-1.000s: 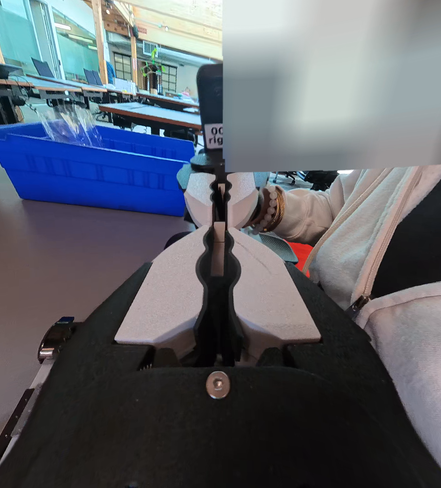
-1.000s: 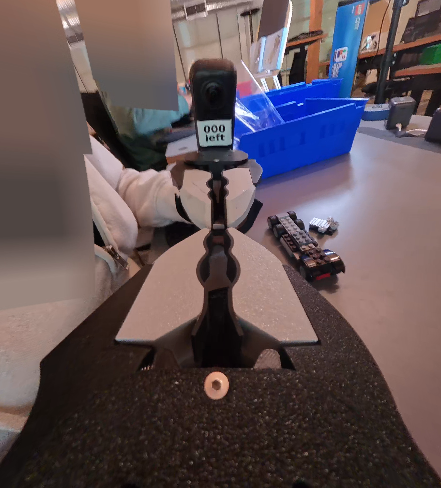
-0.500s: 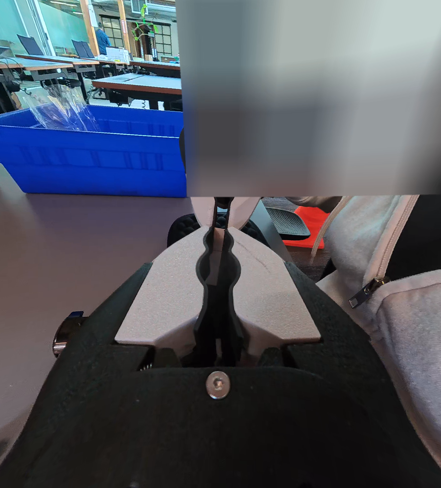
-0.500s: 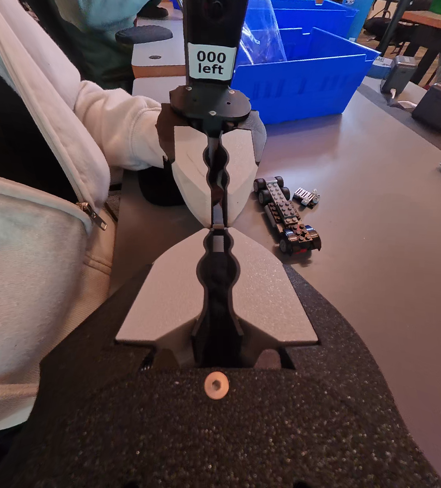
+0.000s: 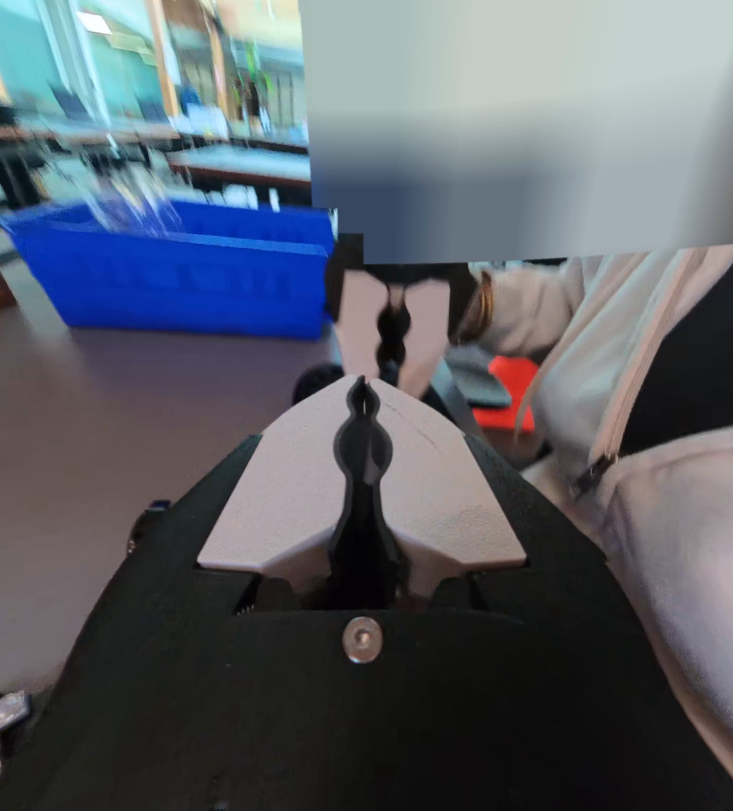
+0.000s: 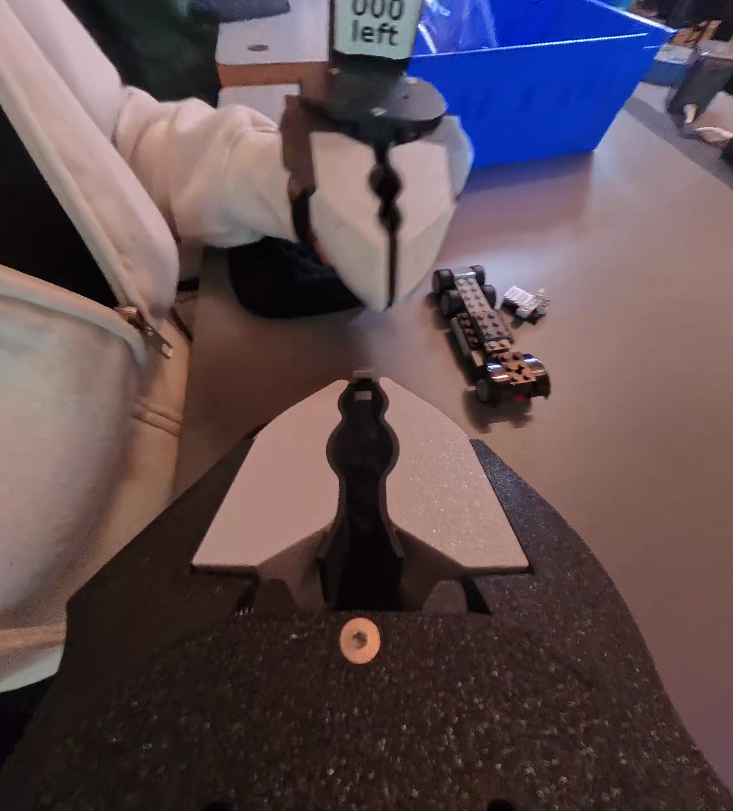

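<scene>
- The left claw (image 5: 363,386) is closed: its two pale fingers meet at the tips and nothing shows between them. It is held above the table (image 5: 92,417) and touches nothing.
- From the right wrist view, the left claw points down toward the table, its tips just above the surface and a little to the left of a toy brick car (image 6: 487,333).
- The right claw (image 6: 362,382) is gripping a small grey brick (image 6: 362,372). The piece sits right at the fingertips, bridges the narrow gap between them and sticks out slightly past them.
- The two claws face each other tip to tip. There is a clear stretch of bare table between them, so the grey brick is near the left claw but apart from it.
- The car is a long, dark, studded chassis with black wheels. It lies flat on the table to the right of both claws, and neither touches it.
- A small silver-grey part (image 6: 524,302) lies just beside the far end of the car.
- A blue bin (image 6: 531,87) stands farther back on the table, with clear plastic in it.
- A person's pale sleeve (image 6: 206,166) runs up to the left claw's handle.
</scene>
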